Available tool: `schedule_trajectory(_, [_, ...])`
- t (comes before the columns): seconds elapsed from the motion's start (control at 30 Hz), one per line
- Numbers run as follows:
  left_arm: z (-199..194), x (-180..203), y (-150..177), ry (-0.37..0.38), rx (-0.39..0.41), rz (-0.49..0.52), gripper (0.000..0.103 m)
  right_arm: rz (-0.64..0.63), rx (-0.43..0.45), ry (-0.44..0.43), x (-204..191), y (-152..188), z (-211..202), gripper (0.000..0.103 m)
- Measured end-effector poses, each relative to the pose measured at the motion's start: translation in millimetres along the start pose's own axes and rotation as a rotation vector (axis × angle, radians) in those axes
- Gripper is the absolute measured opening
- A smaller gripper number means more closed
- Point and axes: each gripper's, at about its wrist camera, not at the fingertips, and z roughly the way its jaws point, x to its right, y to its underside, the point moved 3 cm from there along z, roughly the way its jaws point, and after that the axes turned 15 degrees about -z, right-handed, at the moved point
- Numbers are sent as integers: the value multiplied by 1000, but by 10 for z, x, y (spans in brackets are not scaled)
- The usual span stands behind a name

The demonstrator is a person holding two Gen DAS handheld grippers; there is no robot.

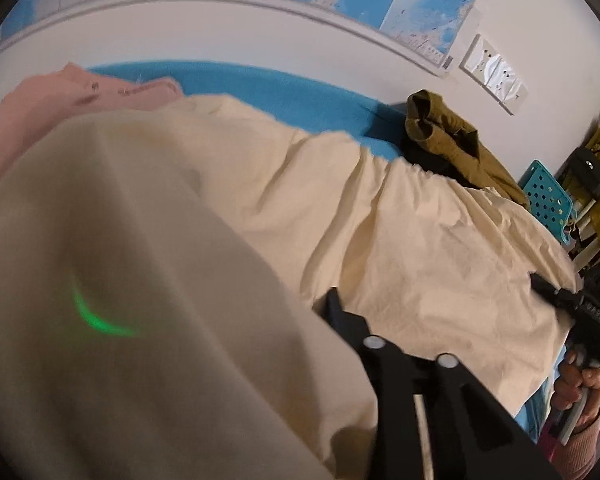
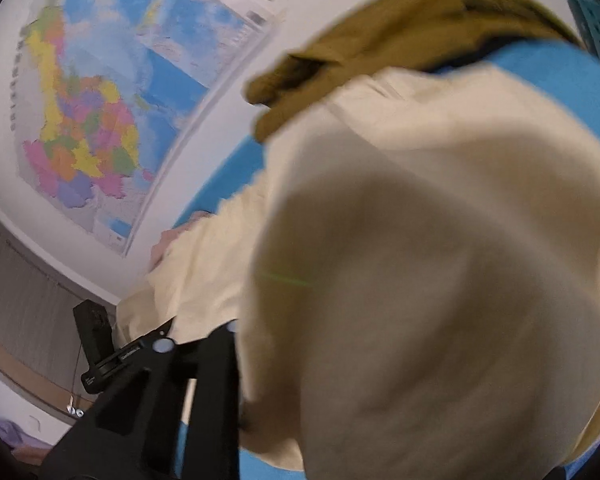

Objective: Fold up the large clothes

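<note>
A large cream garment (image 1: 400,216) lies spread over the blue bed cover (image 1: 260,84). In the left wrist view a fold of it hangs close over the lens and hides one finger of my left gripper (image 1: 320,300), which is shut on the cloth. At that view's right edge my right gripper (image 1: 540,282) pinches the garment's hem, with a person's hand (image 1: 578,380) on its handle. In the right wrist view the cream garment (image 2: 440,260) drapes over my right gripper (image 2: 252,332) and covers one finger. My left gripper (image 2: 166,326) clamps the far hem.
An olive garment (image 1: 452,140) lies bunched at the back right of the bed, and a pink garment (image 1: 60,100) at the back left. A teal perforated basket (image 1: 548,196) stands beyond the bed's right end. Maps (image 2: 92,120) and sockets (image 1: 494,74) are on the wall.
</note>
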Motion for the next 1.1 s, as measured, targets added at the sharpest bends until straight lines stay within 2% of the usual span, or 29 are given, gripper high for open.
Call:
schedule_trajectory(0.3, [-669, 205, -447, 98, 99, 69, 12, -218, 92, -18, -739, -634, -336, 13])
schedule_trajectory(0.5, [-1146, 123, -828, 92, 215, 92, 12, -318, 152, -85, -1190, -1042, -242, 13])
schedule_trajectory(0.63, [-1475, -100, -1154, 36, 310, 83, 12, -374, 166, -147, -1517, -1297, 36, 13])
schedule_trajectory(0.83, [-1814, -557, -1601, -112, 428, 40, 12, -443, 152, -242, -2053, -1656, 759, 13])
schedule_trajectory(1.1, [-1916, -1315, -2206, -313, 534, -51, 12, -521, 120, -307, -2675, -1791, 1734, 13])
